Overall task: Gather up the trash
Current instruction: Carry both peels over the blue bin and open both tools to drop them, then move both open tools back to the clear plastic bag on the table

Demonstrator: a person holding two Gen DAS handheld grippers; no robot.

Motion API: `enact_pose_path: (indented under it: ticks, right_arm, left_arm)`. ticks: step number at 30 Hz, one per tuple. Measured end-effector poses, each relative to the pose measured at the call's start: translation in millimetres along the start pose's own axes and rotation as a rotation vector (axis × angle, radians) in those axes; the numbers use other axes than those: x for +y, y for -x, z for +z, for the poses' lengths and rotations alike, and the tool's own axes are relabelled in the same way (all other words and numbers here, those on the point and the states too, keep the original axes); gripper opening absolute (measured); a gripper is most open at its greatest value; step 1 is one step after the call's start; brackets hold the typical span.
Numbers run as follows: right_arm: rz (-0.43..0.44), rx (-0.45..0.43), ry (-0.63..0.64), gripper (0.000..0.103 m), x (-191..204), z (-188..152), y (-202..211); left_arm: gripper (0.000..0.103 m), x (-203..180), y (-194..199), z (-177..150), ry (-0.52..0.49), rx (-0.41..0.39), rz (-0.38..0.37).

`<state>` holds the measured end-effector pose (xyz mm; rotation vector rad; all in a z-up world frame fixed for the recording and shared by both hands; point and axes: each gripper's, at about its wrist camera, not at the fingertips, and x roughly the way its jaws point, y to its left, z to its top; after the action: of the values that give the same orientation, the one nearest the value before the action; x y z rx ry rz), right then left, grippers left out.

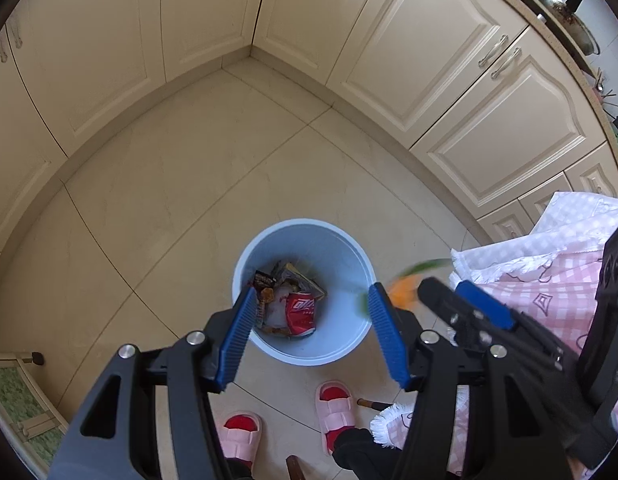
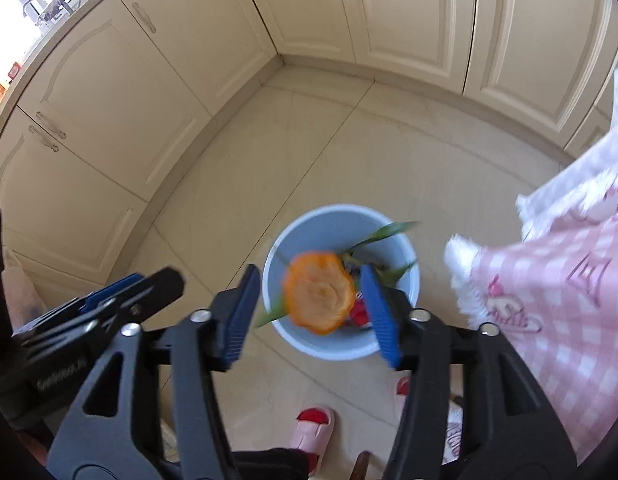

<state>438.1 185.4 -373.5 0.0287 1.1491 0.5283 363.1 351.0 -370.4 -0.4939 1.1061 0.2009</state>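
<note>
A pale blue bin (image 1: pixel 303 292) on the kitchen floor holds crumpled wrappers (image 1: pixel 289 304). A blurred orange peel (image 2: pixel 319 292) with green leaves (image 2: pixel 383 234) hangs above it, between the right gripper's (image 2: pixel 309 312) spread jaws; the left gripper (image 1: pixel 313 334) gapes empty.

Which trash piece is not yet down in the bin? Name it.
The orange peel, blurred between the open right tongs above the blue bin; the red wrapper and other wrappers already lie at the bottom.
</note>
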Motion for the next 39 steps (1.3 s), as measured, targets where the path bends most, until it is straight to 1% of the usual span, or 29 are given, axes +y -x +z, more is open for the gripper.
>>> enact_pose_path:
  ticks: [2,7,13,21,23,24,26,30,31,33,36,39]
  right_arm:
    - [-0.003,-0.015,0.004,0.054,4.1,1.5,7.2]
    - [-0.044,-0.087,0.068,0.054,19.2,0.7,38.9]
    - [-0.063,-0.184,0.132,0.054,39.4,-6.9,93.7]
    - [-0.050,-0.316,0.137,0.055,40.7,-26.8,186.1]
    - [-0.050,-0.360,0.135,0.055,36.9,-33.5,214.1]
    - [-0.052,-0.383,0.133,0.056,33.8,-37.3,228.4]
    - [-0.060,-0.426,0.130,0.058,30.3,-44.5,256.1]
    - [-0.092,-0.505,0.103,0.060,1.8,-59.4,308.0]
    - [-0.109,-0.528,0.088,0.061,-11.5,-65.0,324.4]
    - [-0.128,-0.561,0.061,0.062,-35.0,-75.9,349.8]
    - [-0.189,-0.612,0.004,0.063,-78.1,-95.2,386.6]
    - [-0.244,-0.643,-0.076,0.064,-125.6,-115.6,417.6]
  left_arm:
    - [0.057,0.5,10.9,0.6,-0.002,-0.015,-0.001]
    - [0.057,-2.6,39.8,-0.9,-0.015,-0.054,-0.006]
    - [0.057,-12.3,85.5,-8.3,-0.031,-0.114,-0.023]
    - [0.057,-38.4,167.0,-28.6,-0.079,-0.239,-0.058]
    - [0.061,-50.1,190.9,-36.6,-0.099,-0.280,-0.070]
    - [0.062,-58.3,205.3,-42.0,-0.113,-0.310,-0.077]
    - [0.062,-71.2,223.5,-48.4,-0.135,-0.341,-0.096]
    - [0.065,-110.5,256.5,-65.8,-0.199,-0.395,-0.130]
    - [0.067,-124.3,263.3,-70.5,-0.220,-0.406,-0.137]
    - [0.068,-151.1,272.5,-80.0,-0.264,-0.417,-0.157]
    - [0.068,-196.5,274.9,-92.4,-0.330,-0.408,-0.197]
    - [0.073,-247.5,268.7,-105.1,-0.401,-0.378,-0.242]
